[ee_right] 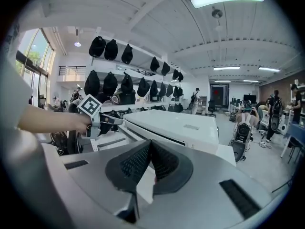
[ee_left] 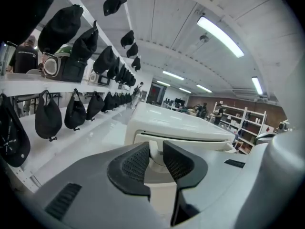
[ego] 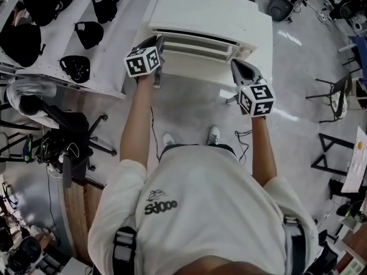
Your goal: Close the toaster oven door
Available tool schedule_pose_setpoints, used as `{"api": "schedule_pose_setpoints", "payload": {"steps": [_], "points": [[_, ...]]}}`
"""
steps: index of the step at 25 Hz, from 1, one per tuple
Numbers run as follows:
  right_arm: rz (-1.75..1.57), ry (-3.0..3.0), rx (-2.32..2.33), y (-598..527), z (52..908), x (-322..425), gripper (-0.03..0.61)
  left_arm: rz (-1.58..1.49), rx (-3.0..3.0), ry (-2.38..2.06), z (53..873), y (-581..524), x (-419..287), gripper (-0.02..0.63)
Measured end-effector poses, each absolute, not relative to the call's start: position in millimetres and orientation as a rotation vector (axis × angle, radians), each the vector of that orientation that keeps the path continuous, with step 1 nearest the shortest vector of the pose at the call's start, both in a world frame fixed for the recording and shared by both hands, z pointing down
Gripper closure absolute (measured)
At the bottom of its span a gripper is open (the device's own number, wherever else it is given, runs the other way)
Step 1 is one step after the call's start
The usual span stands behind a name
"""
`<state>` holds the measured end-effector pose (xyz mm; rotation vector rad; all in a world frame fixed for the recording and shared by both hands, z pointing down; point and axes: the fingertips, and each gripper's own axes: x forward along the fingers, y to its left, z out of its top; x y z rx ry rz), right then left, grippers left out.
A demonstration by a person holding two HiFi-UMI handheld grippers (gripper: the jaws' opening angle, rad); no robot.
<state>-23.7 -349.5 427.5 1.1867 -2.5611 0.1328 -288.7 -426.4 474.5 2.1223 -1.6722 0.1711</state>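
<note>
The white toaster oven (ego: 212, 19) stands on a white table in front of me. Its door (ego: 198, 46) is swung up almost flush, with a thin dark slit along its top edge (ee_left: 190, 138). My left gripper (ego: 159, 40) is at the door's left end. In the left gripper view a white piece of the door fills the gap of that gripper (ee_left: 156, 149), and both pads press on it. My right gripper (ego: 235, 65) hovers by the oven's right front corner. Its pads (ee_right: 150, 144) meet at the tips with nothing between them. The right gripper view also shows the left gripper (ee_right: 95, 113).
A white shelf (ego: 109, 50) on the left carries several black caps (ego: 74, 67), and more hang in a row (ee_left: 76, 111). An office chair (ego: 74, 125) stands at my left. Dark stools (ego: 338, 96) stand at the right. People move about far back (ee_right: 274, 113).
</note>
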Motion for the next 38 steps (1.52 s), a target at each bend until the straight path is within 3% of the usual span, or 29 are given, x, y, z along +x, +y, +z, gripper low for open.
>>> {"api": "schedule_pose_setpoints", "payload": {"steps": [15, 23, 38], "points": [[0.049, -2.538, 1.228, -352.2, 406.9, -10.9, 0.580, 0.290, 2.239, -1.765, 452.0, -431.6, -284.4, 0.528], [-0.146, -2.575, 1.209, -362.7, 354.1, -21.4, 0.580, 0.351, 2.413, -1.871, 390.3, -386.3, -293.2, 0.591], [-0.449, -2.686, 1.076, -333.6, 274.2, -69.8, 0.580, 0.344, 2.592, -2.120, 264.1, -280.7, -293.7, 0.595]]}}
